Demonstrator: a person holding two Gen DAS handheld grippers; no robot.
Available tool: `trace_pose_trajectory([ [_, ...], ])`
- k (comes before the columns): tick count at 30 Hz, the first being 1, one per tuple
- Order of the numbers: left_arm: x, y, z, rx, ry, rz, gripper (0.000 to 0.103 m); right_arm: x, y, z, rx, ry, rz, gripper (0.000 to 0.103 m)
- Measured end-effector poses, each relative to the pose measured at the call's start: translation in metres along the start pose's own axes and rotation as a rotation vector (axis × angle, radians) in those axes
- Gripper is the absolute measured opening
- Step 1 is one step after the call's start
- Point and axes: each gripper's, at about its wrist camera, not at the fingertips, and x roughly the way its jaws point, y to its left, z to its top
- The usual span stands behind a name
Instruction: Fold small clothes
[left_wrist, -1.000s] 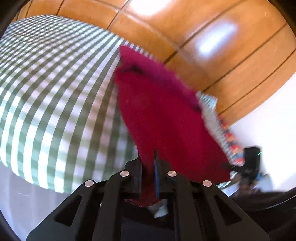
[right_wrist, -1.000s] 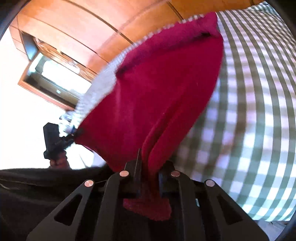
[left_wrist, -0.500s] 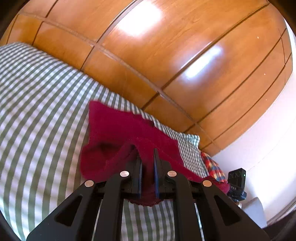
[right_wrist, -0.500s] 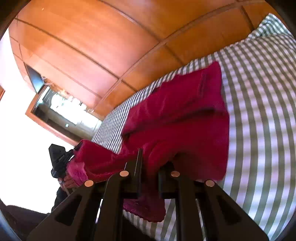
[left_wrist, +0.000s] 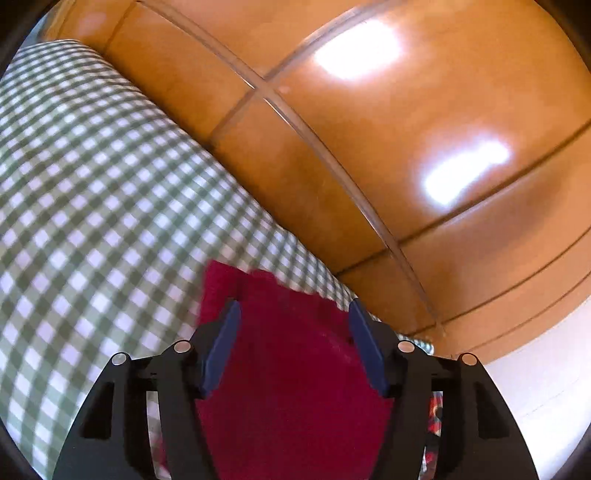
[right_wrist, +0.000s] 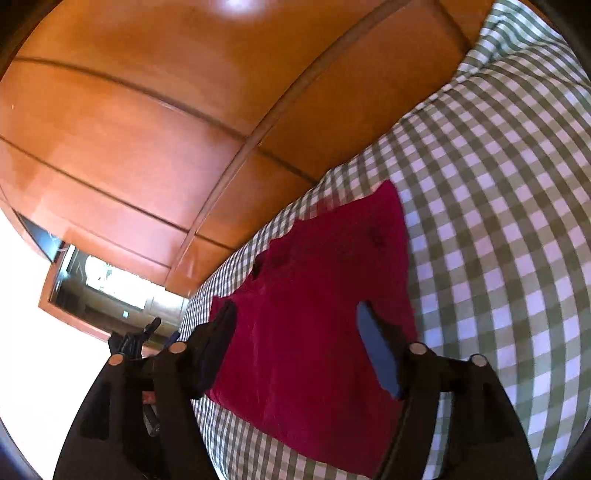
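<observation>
On the checked bedspread lies the red garment; both grippers, left gripper and right gripper, have just been opening, jaws apart, gripping nothing.

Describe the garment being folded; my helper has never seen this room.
Start at the glossy orange-brown wooden panelled wall; below it spreads the green-and-white checked cloth surface. Lying flat on that cloth is the dark red knitted garment, the only plain, solid-coloured thing on the checks.

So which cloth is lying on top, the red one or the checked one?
The fuzzy dark-red garment is on top; it lies spread flat over the green-and-white checked cloth, which covers the whole surface underneath.
</observation>
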Motion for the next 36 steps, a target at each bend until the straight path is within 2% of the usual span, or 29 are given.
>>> trace_pose_trajectory([
  [1,-0.005,0.006,-0.003,0.009,-0.008,0.022,0.06,-0.005,-0.003,-0.004,-0.016,0.003,-0.022,0.074],
  [5,-0.013,0.028,-0.04,0.16,0.073,0.12,0.06,-0.018,-0.013,-0.044,-0.106,0.059,-0.143,0.076],
  [7,-0.022,0.038,-0.075,0.258,0.129,0.115,0.06,-0.017,-0.016,-0.067,-0.143,0.103,-0.171,0.076],
  [10,-0.026,0.045,-0.113,0.334,0.193,0.095,0.06,-0.003,-0.021,-0.097,-0.186,0.161,-0.223,0.074],
  [12,-0.023,0.044,-0.125,0.369,0.204,0.103,0.06,0.007,-0.023,-0.1,-0.204,0.139,-0.265,0.071],
  [14,-0.019,0.038,-0.128,0.408,0.182,0.146,0.06,0.014,-0.022,-0.097,-0.196,0.114,-0.276,0.056],
  [15,-0.016,0.036,-0.126,0.419,0.168,0.157,0.06,0.019,-0.021,-0.094,-0.189,0.107,-0.286,0.05],
  [16,-0.013,0.035,-0.124,0.423,0.169,0.16,0.054,0.023,-0.019,-0.093,-0.195,0.111,-0.297,0.038],
  [17,-0.008,0.035,-0.122,0.419,0.179,0.15,0.044,0.027,-0.017,-0.093,-0.196,0.116,-0.301,0.033],
  [18,-0.005,0.036,-0.121,0.41,0.202,0.126,0.027,0.03,-0.015,-0.093,-0.2,0.12,-0.307,0.031],
  [19,-0.003,0.034,-0.121,0.414,0.217,0.111,0.018,0.037,-0.009,-0.09,-0.207,0.123,-0.314,0.026],
  [21,-0.008,0.027,-0.128,0.458,0.207,0.113,0.01,0.036,-0.002,-0.093,-0.221,0.121,-0.322,0.022],
  [23,-0.021,0.023,-0.134,0.459,0.203,0.076,0.009,0.029,0.006,-0.094,-0.234,0.109,-0.324,0.018],
  [27,-0.065,0.02,-0.156,0.458,0.216,-0.021,0.009,0.002,0.007,-0.099,-0.28,0.13,-0.336,0.017],
  [31,-0.103,0.02,-0.199,0.461,0.274,-0.046,0.009,-0.023,-0.002,-0.135,-0.298,0.208,-0.369,0.017],
  [33,-0.118,0.023,-0.219,0.466,0.294,-0.025,0.009,-0.035,-0.006,-0.154,-0.293,0.248,-0.361,0.017],
  [36,-0.137,0.031,-0.238,0.419,0.31,-0.015,0.011,-0.047,-0.004,-0.174,-0.313,0.288,-0.349,0.019],
])
